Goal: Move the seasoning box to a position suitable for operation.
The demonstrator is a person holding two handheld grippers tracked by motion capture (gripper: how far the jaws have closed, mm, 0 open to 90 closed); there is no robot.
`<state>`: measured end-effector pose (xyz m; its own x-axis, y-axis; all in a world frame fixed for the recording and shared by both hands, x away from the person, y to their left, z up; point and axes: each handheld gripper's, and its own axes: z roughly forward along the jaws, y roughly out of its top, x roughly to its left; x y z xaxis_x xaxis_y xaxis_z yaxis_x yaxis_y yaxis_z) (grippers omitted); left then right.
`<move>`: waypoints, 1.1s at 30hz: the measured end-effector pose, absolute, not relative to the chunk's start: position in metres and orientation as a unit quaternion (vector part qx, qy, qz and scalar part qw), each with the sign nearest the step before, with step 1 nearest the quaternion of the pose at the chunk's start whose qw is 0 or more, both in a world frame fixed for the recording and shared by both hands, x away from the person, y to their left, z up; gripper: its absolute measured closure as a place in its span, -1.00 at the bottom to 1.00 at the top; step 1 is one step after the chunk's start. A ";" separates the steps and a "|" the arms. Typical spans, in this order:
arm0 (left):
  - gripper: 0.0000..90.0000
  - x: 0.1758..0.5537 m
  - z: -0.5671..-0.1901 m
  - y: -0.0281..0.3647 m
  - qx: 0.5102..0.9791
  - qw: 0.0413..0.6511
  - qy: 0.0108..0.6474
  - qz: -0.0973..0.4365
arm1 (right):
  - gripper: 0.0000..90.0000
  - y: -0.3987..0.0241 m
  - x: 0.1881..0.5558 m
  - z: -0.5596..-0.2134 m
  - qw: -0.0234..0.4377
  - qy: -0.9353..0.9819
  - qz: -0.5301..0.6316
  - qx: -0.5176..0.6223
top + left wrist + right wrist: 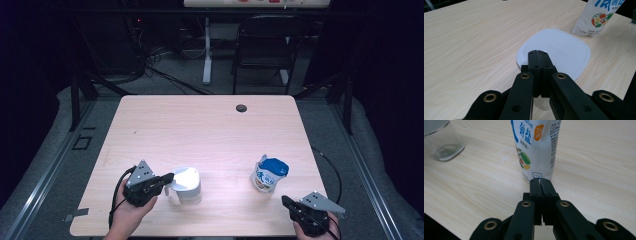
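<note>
The left gripper (169,177), jaws closed and empty, rests over the white lid (184,177) of the container (189,192). The salt pouch (269,174) stands at 11 o'clock from the closed right gripper (286,201), near it.

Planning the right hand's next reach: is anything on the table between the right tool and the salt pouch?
Nothing visible. The right tool, jaws shut, points straight at the salt pouch, with bare table between them. The lidded clear container stands off to the side, by the left tool.
</note>
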<state>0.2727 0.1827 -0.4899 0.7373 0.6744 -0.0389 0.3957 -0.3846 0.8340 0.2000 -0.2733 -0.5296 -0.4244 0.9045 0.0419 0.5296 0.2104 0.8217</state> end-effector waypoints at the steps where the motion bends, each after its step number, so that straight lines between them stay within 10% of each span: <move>1: 1.00 0.273 -0.490 0.183 0.817 0.448 0.328 0.156 | 0.98 -0.273 0.200 -0.530 0.233 0.743 0.402 0.482; 33: 1.00 0.274 -0.491 0.187 0.814 0.452 0.332 0.152 | 0.97 -0.244 0.199 -0.527 0.205 0.770 0.419 0.435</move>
<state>0.2736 0.1866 -0.4907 0.7330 0.6781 -0.0534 0.4033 -0.3701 0.8369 0.1989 -0.2443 -0.5272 -0.5375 0.8418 0.0495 0.4990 0.2702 0.8234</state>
